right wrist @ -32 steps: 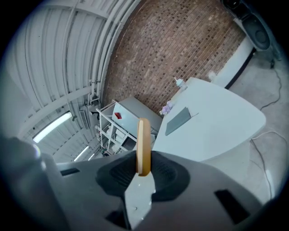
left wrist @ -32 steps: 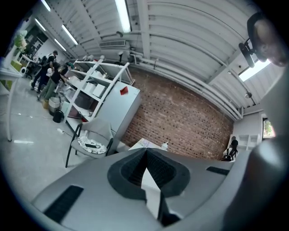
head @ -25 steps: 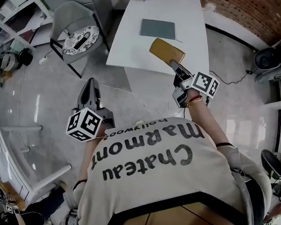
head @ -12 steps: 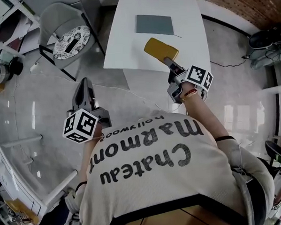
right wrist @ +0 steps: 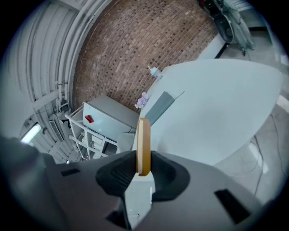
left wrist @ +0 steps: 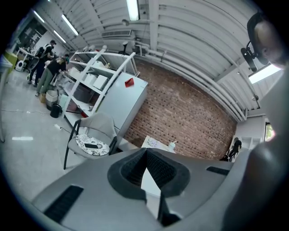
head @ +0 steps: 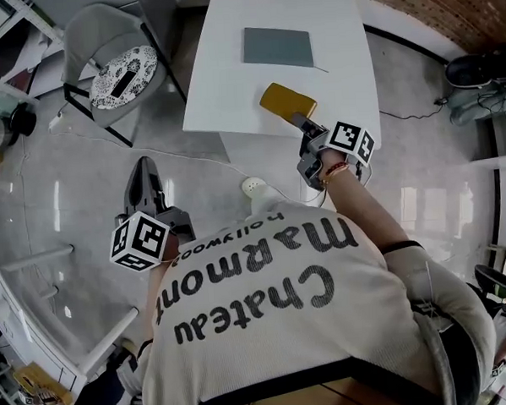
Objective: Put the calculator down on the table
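Observation:
The calculator (head: 287, 102) is a flat mustard-yellow slab. My right gripper (head: 303, 124) is shut on its near end and holds it low over the front part of the white table (head: 221, 80); whether it touches the top I cannot tell. In the right gripper view the calculator (right wrist: 143, 143) stands edge-on between the pads of the right gripper (right wrist: 143, 169), with the table (right wrist: 221, 113) beyond. My left gripper (head: 145, 179) hangs over the floor left of the table, jaws together and holding nothing. Seen in its own view, the left gripper (left wrist: 146, 155) has its pads meeting at the tip.
A grey flat pad (head: 277, 45) lies farther back on the table and also shows as the pad (right wrist: 159, 107) in the right gripper view. A chair (head: 119, 65) with a patterned cushion stands left of the table. People (left wrist: 45, 67) stand far off by white shelves.
My right gripper has come down and nearer with the calculator, from above the table's middle to its front part. The left gripper has sunk a little beside the table.

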Motion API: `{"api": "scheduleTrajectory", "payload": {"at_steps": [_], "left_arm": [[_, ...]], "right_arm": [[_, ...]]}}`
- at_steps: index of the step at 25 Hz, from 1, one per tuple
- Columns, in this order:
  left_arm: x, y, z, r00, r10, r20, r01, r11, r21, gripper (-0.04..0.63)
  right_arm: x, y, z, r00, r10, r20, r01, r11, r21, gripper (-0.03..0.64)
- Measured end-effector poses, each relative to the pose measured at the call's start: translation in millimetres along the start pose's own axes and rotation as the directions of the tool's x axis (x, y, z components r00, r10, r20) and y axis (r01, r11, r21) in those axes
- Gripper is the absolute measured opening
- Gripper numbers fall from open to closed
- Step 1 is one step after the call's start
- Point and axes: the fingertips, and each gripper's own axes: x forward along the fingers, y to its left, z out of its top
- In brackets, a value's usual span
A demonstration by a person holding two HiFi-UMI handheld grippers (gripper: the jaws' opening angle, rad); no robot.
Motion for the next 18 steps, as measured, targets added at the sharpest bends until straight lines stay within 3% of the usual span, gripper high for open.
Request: {"api": "scheduleTrajectory", "payload": {"at_steps": [11,18], "left_arm": [[46.3,-3.2,11.5,1.0,0.02,-0.011,-0.02,1.0,0.023,0.002],[61.5,-0.9,14.8,0.999,0.047,0.004,-0.047,0.999,0.017,0.002]], "right_arm": [[48.4,-21.6,28.3,1.0,-0.031,0.001,0.03,0.988,0.148,0.091],[75.3,-24.2,45.3,1.0,-0.027,-0.006,0.028,0.99,0.136,0.092]]}}
